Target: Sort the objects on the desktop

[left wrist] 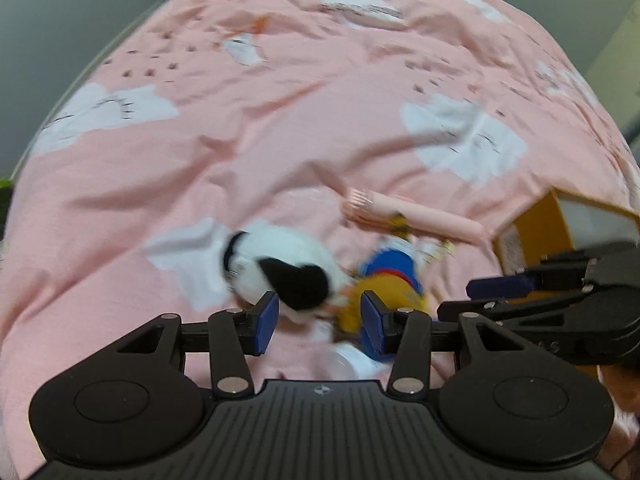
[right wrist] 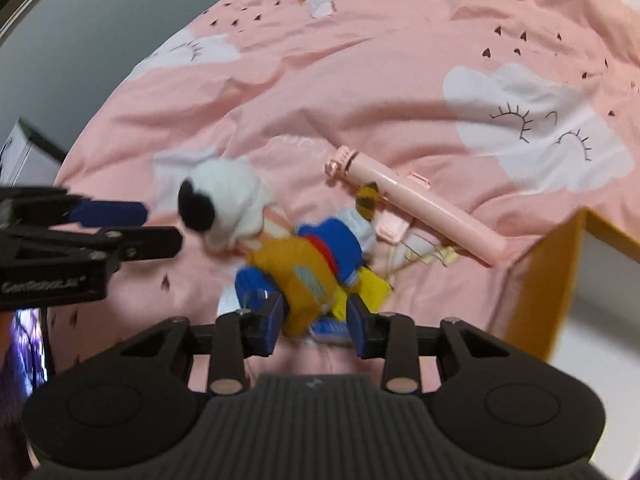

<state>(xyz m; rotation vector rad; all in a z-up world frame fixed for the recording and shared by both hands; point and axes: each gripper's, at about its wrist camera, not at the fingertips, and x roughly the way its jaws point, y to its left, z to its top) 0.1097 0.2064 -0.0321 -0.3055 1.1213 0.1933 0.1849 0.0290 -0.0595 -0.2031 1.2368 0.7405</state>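
Blue-padded jaws of the right gripper stand apart astride the lower end of the plush toy, pads not clearly pressing it. That toy lies on the pink sheet, its long axis running from its white, black-eared head at upper left down toward this gripper. Beyond the toy, touching its far side, a pink stick slants toward the yellow box. Beside the head, the left gripper hangs open.
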